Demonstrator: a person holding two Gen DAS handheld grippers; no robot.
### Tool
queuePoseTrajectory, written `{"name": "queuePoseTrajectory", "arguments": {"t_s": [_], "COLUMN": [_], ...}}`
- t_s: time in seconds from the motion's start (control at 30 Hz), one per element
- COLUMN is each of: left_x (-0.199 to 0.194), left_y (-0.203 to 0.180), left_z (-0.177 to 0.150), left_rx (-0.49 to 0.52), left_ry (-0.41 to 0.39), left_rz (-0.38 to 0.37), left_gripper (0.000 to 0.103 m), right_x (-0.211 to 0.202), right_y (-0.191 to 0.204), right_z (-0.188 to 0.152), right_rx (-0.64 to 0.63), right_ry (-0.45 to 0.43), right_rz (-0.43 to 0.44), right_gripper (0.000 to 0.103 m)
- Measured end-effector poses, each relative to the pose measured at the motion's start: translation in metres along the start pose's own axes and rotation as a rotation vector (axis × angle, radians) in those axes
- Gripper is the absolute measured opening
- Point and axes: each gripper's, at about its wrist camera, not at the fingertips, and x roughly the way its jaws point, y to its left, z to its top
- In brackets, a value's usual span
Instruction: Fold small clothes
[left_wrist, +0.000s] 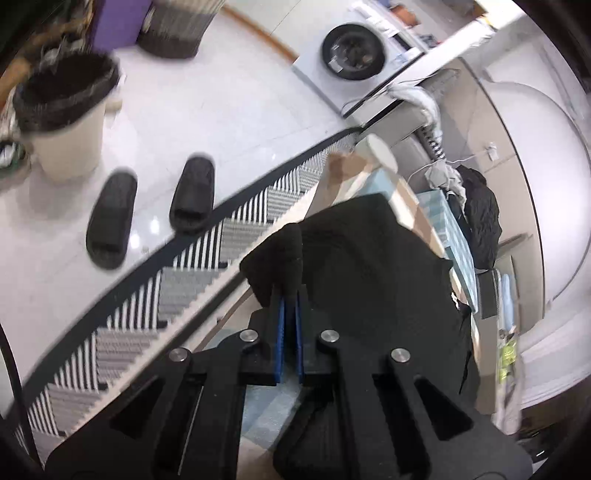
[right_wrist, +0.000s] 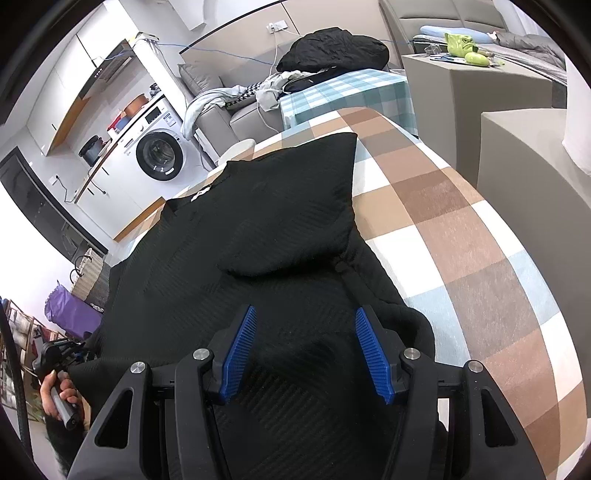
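Left wrist: white floor beyond a checked table (left_wrist: 410, 206), two slippers (left_wrist: 110, 221) and one bin (left_wrist: 66, 118) on it; the left gripper (left_wrist: 290, 295) is clamped on one black knit top (left_wrist: 369, 266), lifting its edge. Right wrist: the top (right_wrist: 258, 221) lies on the table (right_wrist: 461, 229), soft, light, likely drapey, best taken at hem or corners; the right gripper (right_wrist: 304, 332) hovers half-open, empty.

Black ribbed garment (right_wrist: 280, 229) on a brown, white, pale-blue checked cloth (right_wrist: 461, 236) — blue-padded hand-held grippers.
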Motion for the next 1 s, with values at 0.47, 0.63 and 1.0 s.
{"name": "queuePoseTrajectory", "arguments": {"t_s": [0.47,0.63,1.0], "left_x": [-0.040,-0.021,0.017], "left_y": [-0.208,-0.198,-0.151], "left_z": [-0.089,-0.121,-0.077], "left_rx": [0.656,0.677,0.465], "left_ry": [-0.030,0.120,0.100], "left_rz": [-0.309,-0.280,-0.174], "left_gripper": [0.003,0.046,0.061], "right_x": [-0.005,-0.009,-0.007], "right_y": [-0.001,-0.005,-0.005], "right_z": [-0.007,-0.008,-0.010], "right_rx": [-0.016,-0.012,-0.009], "right_ry": [0.001,0.002,0.010], "right_rz": [0.000,-0.012,-0.008], "right_gripper": [0.057,0.057,0.058]}}
